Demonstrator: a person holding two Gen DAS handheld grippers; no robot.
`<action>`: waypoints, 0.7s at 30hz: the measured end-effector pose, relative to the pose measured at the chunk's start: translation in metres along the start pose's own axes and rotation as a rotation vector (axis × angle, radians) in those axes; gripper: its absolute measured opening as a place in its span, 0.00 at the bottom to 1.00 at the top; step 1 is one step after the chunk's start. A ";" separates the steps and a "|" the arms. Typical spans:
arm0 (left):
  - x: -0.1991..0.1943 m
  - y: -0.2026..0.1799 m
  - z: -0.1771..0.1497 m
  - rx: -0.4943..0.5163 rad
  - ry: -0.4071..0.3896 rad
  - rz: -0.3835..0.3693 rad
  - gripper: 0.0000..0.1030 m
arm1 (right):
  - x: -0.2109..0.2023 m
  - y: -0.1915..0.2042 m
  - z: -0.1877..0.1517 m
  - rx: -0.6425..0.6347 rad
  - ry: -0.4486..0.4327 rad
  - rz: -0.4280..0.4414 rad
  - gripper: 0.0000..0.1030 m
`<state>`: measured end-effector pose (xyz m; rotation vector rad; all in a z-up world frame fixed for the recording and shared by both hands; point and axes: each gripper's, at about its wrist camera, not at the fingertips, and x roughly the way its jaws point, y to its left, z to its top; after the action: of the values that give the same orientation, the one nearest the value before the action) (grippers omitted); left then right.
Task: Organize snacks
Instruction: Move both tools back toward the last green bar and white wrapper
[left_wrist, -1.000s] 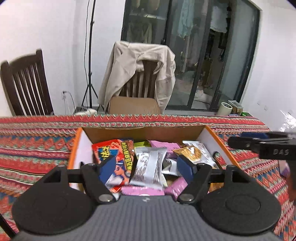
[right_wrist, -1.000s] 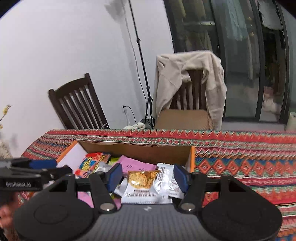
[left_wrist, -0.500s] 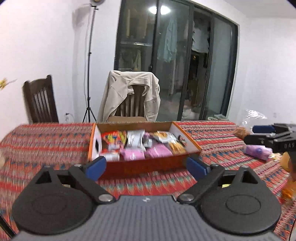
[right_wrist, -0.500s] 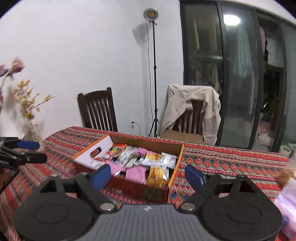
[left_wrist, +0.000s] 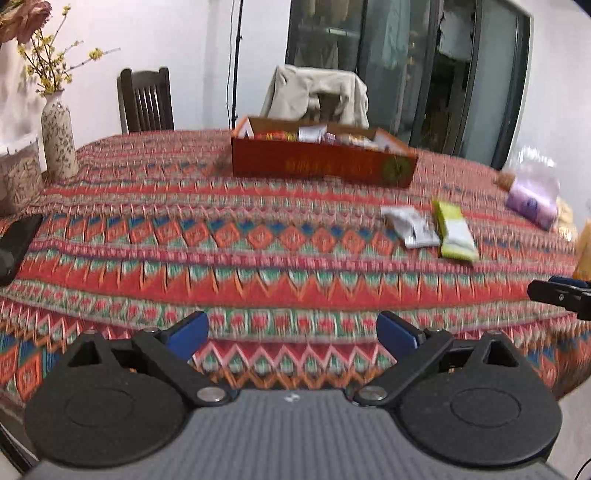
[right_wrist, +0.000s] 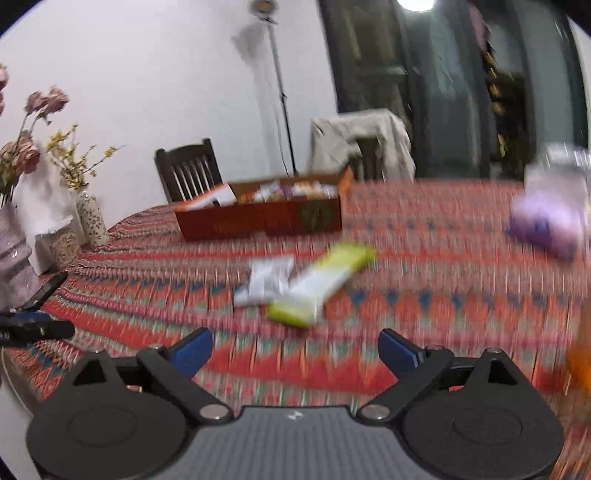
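Note:
A red cardboard box (left_wrist: 321, 162) full of snack packets stands at the far side of the patterned tablecloth; it also shows in the right wrist view (right_wrist: 258, 218). A silver-white packet (left_wrist: 412, 229) and a yellow-green packet (left_wrist: 454, 232) lie side by side on the cloth, also seen in the right wrist view as the silver packet (right_wrist: 266, 282) and green packet (right_wrist: 325, 284). My left gripper (left_wrist: 293, 332) is open and empty near the table's front edge. My right gripper (right_wrist: 295, 349) is open and empty, just short of the two packets.
A purple pack in a clear bag (left_wrist: 532, 195) and an orange item (left_wrist: 583, 254) sit at the right edge. A vase with flowers (left_wrist: 59, 144) and a black phone (left_wrist: 16, 247) are at the left. Chairs stand behind the table.
Both grippers have pulled back from over the box to the near side of the table and opened wide. The packets they held above the box are left inside it.

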<state>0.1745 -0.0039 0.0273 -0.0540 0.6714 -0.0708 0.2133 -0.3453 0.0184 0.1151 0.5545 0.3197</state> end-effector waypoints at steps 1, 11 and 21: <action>0.001 -0.003 -0.003 0.004 0.008 0.000 0.97 | 0.000 -0.003 -0.008 0.020 0.012 0.002 0.94; 0.015 -0.044 0.001 0.106 0.021 -0.023 0.97 | -0.009 -0.017 -0.042 0.050 0.003 -0.047 0.94; 0.109 -0.119 0.051 0.165 0.005 -0.184 0.77 | -0.009 -0.029 -0.035 0.062 0.009 -0.046 0.94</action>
<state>0.2858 -0.1301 0.0085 0.0434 0.6619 -0.3030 0.1953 -0.3744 -0.0122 0.1610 0.5754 0.2585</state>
